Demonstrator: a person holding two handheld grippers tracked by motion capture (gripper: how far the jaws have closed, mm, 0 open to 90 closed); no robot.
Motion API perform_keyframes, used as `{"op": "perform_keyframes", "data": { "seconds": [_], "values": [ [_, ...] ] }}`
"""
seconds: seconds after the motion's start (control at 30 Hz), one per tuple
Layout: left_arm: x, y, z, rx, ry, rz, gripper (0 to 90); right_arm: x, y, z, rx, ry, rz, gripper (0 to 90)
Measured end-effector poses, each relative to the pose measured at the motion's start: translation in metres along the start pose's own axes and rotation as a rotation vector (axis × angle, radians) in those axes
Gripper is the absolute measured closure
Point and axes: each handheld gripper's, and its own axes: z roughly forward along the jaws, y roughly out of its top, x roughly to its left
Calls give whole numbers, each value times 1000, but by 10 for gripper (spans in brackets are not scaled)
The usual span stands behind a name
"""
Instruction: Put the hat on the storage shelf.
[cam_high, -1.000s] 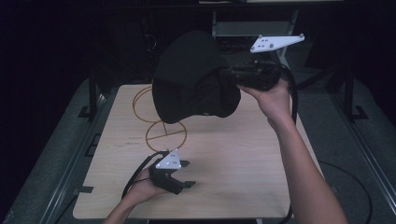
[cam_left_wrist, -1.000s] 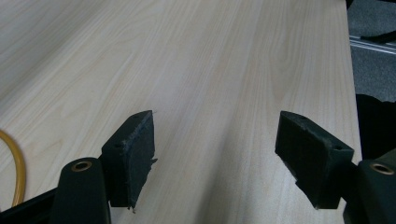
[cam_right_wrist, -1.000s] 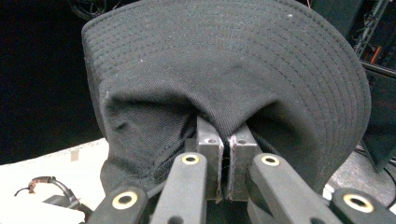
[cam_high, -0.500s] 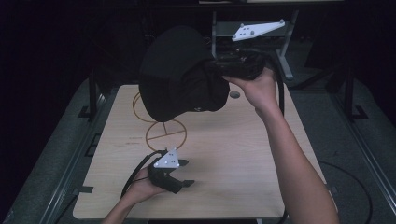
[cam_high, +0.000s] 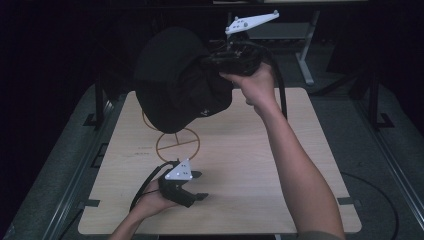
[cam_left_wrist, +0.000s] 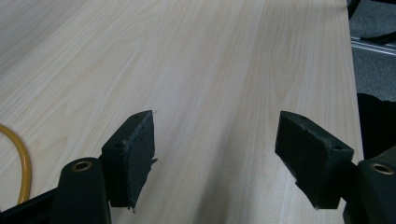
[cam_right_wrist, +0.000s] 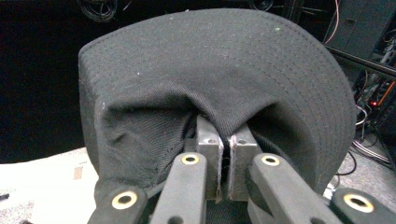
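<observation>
A pale wooden table fills the middle of the scene; an orange-yellow circle with crossed lines is marked on its far left part; grey carpeted floor lies around it; a grey metal stand leg rises at the far right; dark equipment and cables sit beyond.

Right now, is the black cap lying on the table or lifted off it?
Lifted: the cap hangs above the table, pinched in the right gripper.
</observation>
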Motion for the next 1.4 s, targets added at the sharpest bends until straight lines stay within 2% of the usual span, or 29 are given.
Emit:
{"op": "perform_keyframes", "data": {
  "seconds": [0.3,1.4],
  "values": [
    [1,0,2,7,-12,3,280,-4,7,26,9,11,14,863],
    [0,0,5,12,-33,2,280,-11,11,80,53,20,52,862]
  ]
}}
